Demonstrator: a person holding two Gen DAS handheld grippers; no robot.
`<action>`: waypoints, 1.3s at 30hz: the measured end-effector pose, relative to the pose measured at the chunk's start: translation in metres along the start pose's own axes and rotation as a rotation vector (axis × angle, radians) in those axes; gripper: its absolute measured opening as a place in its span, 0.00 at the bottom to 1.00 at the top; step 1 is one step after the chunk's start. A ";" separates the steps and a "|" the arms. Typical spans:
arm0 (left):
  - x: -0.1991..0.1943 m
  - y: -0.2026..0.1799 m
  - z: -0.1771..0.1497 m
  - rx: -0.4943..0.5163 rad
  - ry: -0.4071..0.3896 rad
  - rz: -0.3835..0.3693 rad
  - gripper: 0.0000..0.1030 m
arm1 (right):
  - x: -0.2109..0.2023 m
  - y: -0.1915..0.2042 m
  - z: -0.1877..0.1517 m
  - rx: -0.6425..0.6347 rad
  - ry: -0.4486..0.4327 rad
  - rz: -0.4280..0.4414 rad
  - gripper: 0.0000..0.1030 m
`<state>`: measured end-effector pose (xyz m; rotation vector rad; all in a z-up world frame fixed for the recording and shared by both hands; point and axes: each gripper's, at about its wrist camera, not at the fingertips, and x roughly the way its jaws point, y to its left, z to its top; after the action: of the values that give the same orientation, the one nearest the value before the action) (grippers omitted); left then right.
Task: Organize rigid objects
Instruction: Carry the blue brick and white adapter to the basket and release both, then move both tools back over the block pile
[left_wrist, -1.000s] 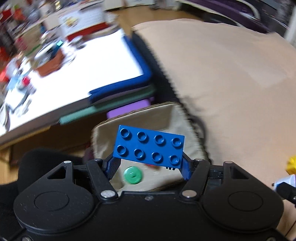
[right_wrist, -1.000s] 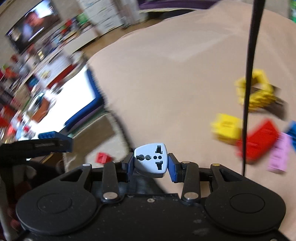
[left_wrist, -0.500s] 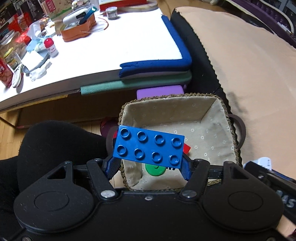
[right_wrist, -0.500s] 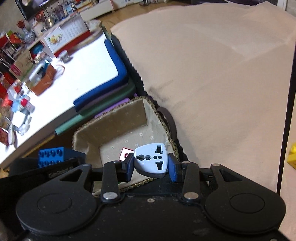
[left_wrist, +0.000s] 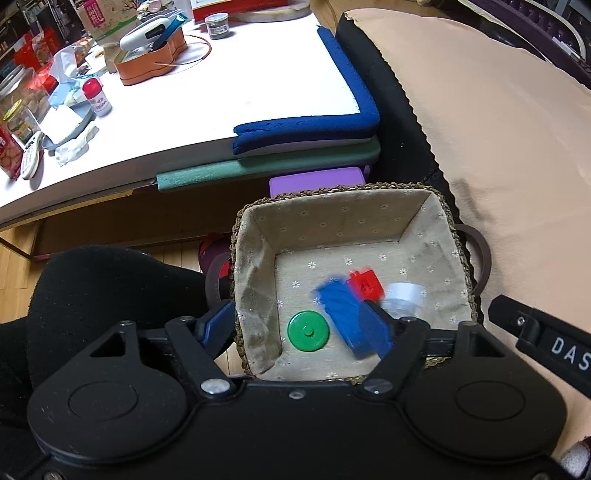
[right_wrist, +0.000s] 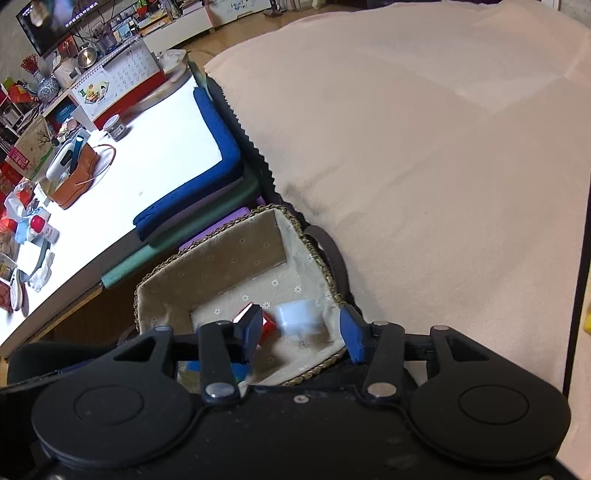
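Note:
A woven basket (left_wrist: 436, 192) with a flowered cloth lining stands on the floor; it also shows in the right wrist view (right_wrist: 236, 225). Inside lie a green disc (left_wrist: 307, 331), a blurred blue brick (left_wrist: 341, 314), a red brick (left_wrist: 364, 284) and a blurred white plug adapter (left_wrist: 404, 295). My left gripper (left_wrist: 297, 326) is open and empty just above the basket's near rim. My right gripper (right_wrist: 301, 330) is open and empty over the basket, with the adapter (right_wrist: 297, 314) and red brick (right_wrist: 267, 326) below it.
A low white table (left_wrist: 221, 92) with clutter stands behind the basket, padded with blue and green mats (left_wrist: 306, 129). A beige blanket (right_wrist: 424, 147) covers the floor to the right. A black cushion (left_wrist: 110, 288) lies to the left.
Both grippers have opened. The blue brick dropped from the left gripper and the white adapter dropped from the right gripper into the basket.

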<state>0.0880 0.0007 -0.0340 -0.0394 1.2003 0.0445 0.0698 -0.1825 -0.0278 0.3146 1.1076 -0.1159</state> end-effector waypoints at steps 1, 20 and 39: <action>0.000 0.000 0.000 0.001 -0.002 0.000 0.70 | -0.001 -0.001 -0.001 0.000 -0.003 -0.002 0.45; -0.008 -0.007 -0.005 0.042 -0.038 -0.010 0.73 | -0.007 -0.025 -0.018 0.040 0.006 -0.025 0.45; -0.027 -0.030 -0.022 0.159 -0.134 -0.082 0.76 | -0.094 -0.084 -0.040 0.079 -0.230 -0.125 0.73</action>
<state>0.0593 -0.0308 -0.0161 0.0531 1.0638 -0.1187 -0.0277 -0.2558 0.0239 0.2945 0.8953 -0.3005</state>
